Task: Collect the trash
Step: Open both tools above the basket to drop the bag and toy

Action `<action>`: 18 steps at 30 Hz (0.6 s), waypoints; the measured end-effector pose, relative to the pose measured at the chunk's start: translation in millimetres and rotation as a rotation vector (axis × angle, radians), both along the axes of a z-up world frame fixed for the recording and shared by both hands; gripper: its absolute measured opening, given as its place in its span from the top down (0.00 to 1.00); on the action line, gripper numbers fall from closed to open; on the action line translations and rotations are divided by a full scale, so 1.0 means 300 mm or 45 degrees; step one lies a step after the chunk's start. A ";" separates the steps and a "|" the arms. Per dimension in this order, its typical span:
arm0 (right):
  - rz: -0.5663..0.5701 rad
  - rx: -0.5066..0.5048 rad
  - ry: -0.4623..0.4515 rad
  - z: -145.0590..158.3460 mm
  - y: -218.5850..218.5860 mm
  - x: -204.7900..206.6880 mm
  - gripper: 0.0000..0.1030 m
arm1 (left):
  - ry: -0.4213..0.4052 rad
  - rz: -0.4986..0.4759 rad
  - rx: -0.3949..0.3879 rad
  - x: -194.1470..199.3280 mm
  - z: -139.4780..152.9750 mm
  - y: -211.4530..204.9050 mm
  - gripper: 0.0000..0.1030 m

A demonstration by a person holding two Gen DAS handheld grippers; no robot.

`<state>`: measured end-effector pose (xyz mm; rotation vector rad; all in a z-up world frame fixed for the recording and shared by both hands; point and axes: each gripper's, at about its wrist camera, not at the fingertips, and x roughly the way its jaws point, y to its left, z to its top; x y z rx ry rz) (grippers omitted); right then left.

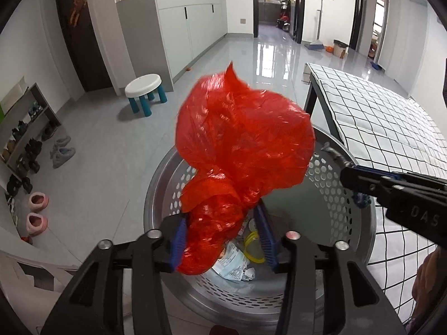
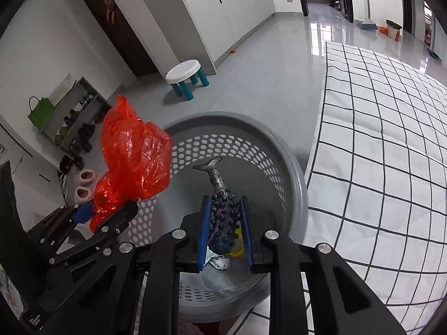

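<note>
Where the red plastic bag [image 1: 243,150] billows up from the left gripper [image 1: 223,240], it hides the far rim and much of the inside of the grey perforated basket [image 1: 329,173]. Our left jaws pinch the bag's lower bunched end, above the basket mouth. Our right gripper [image 2: 223,223] has its jaws closed on a dark knobbly toy [image 2: 222,220] with a fish-like tail, also over the basket; what the toy is we cannot tell. Below, crumpled paper scraps [image 1: 234,265] and something yellow lie on the basket floor, mostly hidden. The basket sits just beside the edge of the checked bed [image 2: 391,139], cut off at right.
</note>
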<state>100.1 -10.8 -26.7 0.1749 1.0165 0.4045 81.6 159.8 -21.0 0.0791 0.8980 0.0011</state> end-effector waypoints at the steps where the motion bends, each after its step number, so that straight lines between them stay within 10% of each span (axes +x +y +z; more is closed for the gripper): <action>1: 0.005 -0.004 -0.004 0.001 0.007 0.000 0.80 | -0.006 0.003 0.004 0.001 0.004 0.000 0.50; 6: 0.019 -0.018 -0.034 0.006 0.024 -0.008 0.56 | -0.019 0.027 0.002 -0.009 0.005 0.003 0.33; 18: 0.017 -0.020 -0.058 0.002 0.011 -0.032 0.55 | -0.044 0.074 0.015 -0.021 0.015 0.021 0.21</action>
